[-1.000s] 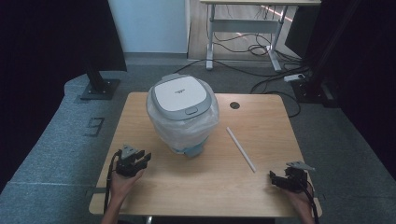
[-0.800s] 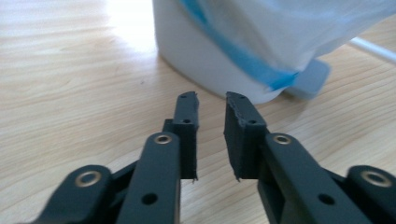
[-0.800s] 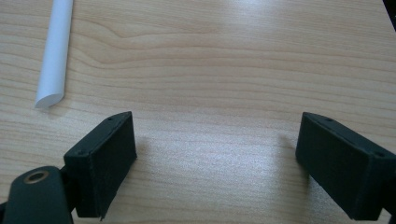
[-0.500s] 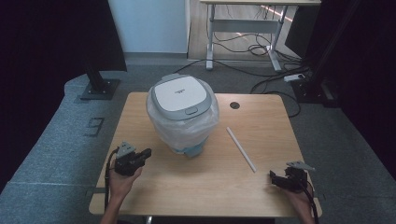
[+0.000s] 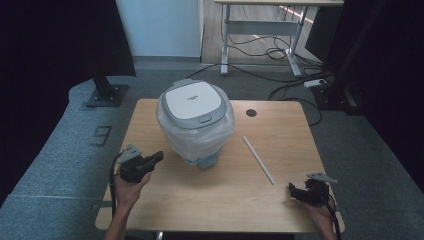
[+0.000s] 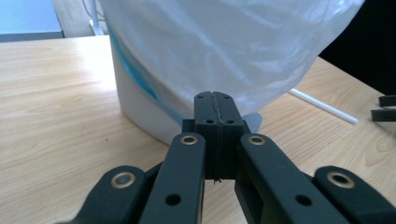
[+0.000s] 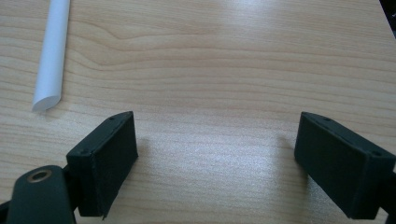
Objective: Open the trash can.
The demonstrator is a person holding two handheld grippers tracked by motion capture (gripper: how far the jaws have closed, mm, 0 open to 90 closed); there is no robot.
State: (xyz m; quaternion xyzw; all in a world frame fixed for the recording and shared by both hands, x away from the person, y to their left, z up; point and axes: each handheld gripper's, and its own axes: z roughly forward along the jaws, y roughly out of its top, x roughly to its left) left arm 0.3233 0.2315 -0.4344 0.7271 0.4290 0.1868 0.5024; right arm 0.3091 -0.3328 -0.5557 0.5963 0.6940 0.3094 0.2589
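High view, bin: The white bin [image 5: 196, 125] stands on the table [image 5: 210, 200], near the middle and toward the far side. A thin clear bag [image 5: 220, 131] is wrapped around it, and its lid [image 5: 192, 101] is on top.
High view, stick: A thin white stick [image 5: 258, 159] lies flat on the table, to the right of the bin and apart from it.
High view, left gripper: The left gripper [image 5: 156, 158] is in a hand at the near left. It points at the bottom of the bin and is close to it, not touching.
High view, right gripper: The right gripper [image 5: 292, 190] is in a hand at the near right corner, well away from the bin.
Left gripper view, jaws: The two black jaws have just been closing and are now pressed together, with nothing between them.
Left gripper view, bin: The bin [image 6: 140, 100] and its bag [image 6: 224, 46] are right ahead of the tips, very near. The stick [image 6: 322, 106] lies on the right.
Right gripper view, jaws: The jaws are wide apart, just over bare wood, holding nothing.
Right gripper view, stick: The end of the stick [image 7: 50, 60] is at the top left, beside the left jaw and not touching it.
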